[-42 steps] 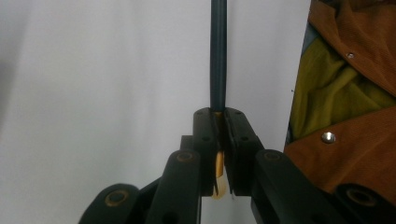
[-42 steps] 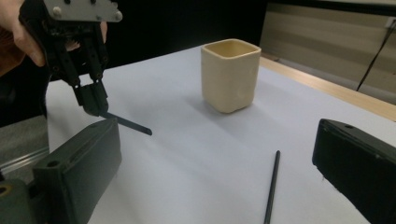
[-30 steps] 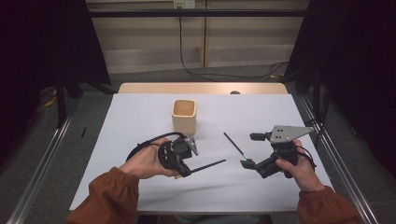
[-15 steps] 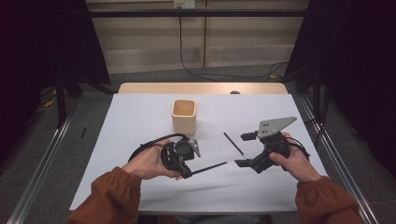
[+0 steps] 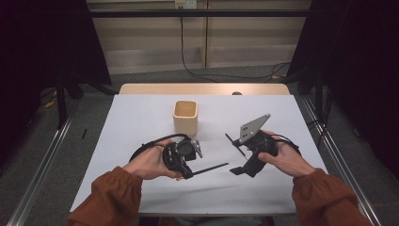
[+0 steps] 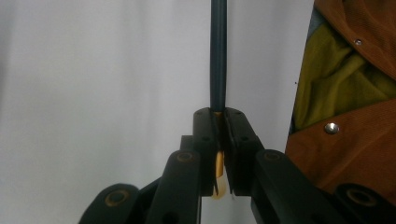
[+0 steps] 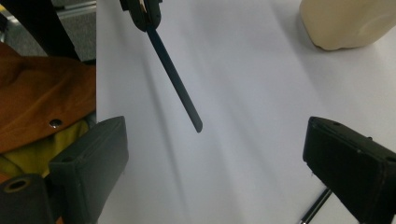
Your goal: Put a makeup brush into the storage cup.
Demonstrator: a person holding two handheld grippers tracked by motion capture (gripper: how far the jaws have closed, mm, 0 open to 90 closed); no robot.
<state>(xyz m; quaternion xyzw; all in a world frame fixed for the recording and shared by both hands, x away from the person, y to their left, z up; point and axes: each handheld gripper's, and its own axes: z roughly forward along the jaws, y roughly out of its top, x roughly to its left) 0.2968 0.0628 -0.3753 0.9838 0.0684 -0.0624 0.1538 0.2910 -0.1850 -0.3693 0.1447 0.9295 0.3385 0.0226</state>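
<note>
On the white-covered table (image 5: 141,188), before the beige cup (image 5: 185,117), the left gripper (image 6: 217,123) pinches one end of a thin dark stick (image 6: 218,51), seemingly light and stiff, its free tip offered to the right gripper's (image 7: 215,163) wide-spread jaws.

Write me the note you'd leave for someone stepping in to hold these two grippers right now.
Left gripper: shut on a dark pencil-like stick, held by its yellowish end; the stick points out over the white table, toward the right gripper.
Right gripper: open, nothing between its jaws, aimed at the stick's free tip.
Second thin dark stick: lying on the table next to the right gripper.
Beige cup: upright at mid-table, looks empty from above.
Done: one stick picked up.
Left, probably: hand it over or drop it in the cup, then fetch the second stick.
</note>
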